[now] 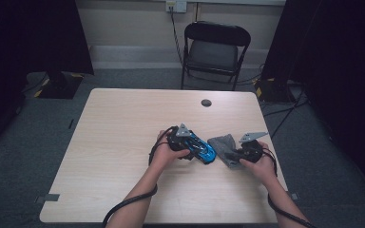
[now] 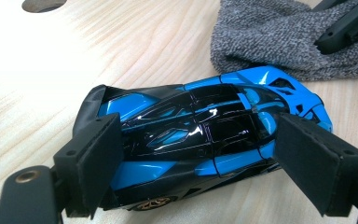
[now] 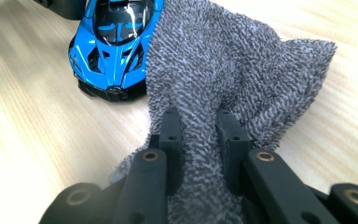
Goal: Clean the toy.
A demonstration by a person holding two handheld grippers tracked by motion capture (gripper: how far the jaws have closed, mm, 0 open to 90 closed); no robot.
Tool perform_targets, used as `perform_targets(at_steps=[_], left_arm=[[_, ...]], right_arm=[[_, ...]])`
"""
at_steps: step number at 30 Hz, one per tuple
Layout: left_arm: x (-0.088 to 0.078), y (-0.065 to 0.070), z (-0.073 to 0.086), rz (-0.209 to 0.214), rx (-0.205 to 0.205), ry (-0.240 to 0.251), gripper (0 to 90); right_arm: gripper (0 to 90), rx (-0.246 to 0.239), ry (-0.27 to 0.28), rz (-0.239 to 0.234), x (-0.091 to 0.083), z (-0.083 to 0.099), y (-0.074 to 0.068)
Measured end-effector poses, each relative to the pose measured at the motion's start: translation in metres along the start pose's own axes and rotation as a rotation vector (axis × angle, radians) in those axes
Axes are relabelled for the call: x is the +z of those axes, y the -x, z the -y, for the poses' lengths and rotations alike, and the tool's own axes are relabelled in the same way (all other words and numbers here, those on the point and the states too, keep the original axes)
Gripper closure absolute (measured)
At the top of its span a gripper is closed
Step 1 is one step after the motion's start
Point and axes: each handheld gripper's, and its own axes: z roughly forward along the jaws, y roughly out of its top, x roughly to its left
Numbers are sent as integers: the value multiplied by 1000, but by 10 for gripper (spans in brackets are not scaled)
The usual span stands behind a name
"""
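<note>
Left gripper view shows wide fingers (image 2: 98,163) clamping the rigid, glossy, slippery toy car (image 2: 200,140) by its flanks; right gripper (image 3: 199,135) pinches the limp grey cloth (image 3: 233,70)

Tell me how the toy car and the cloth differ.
The toy car is glossy blue and black; the cloth is dull, nubbly grey. The car is rigid and keeps its shape; the cloth is soft and bunched. The left gripper clamps the car across its body with jaws wide; the right gripper pinches the cloth narrowly. Both rest on the table, touching.
</note>
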Motion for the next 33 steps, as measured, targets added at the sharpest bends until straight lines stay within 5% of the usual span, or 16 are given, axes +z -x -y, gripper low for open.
perform_targets(at_steps=[28, 33], left_arm=[[1, 1, -1, -10, -2, -4, 154], [1, 1, -1, -10, -3, -4, 154]], right_arm=[[759, -3, -4, -3, -29, 28, -4], [759, 23, 34, 1, -36, 27, -2]])
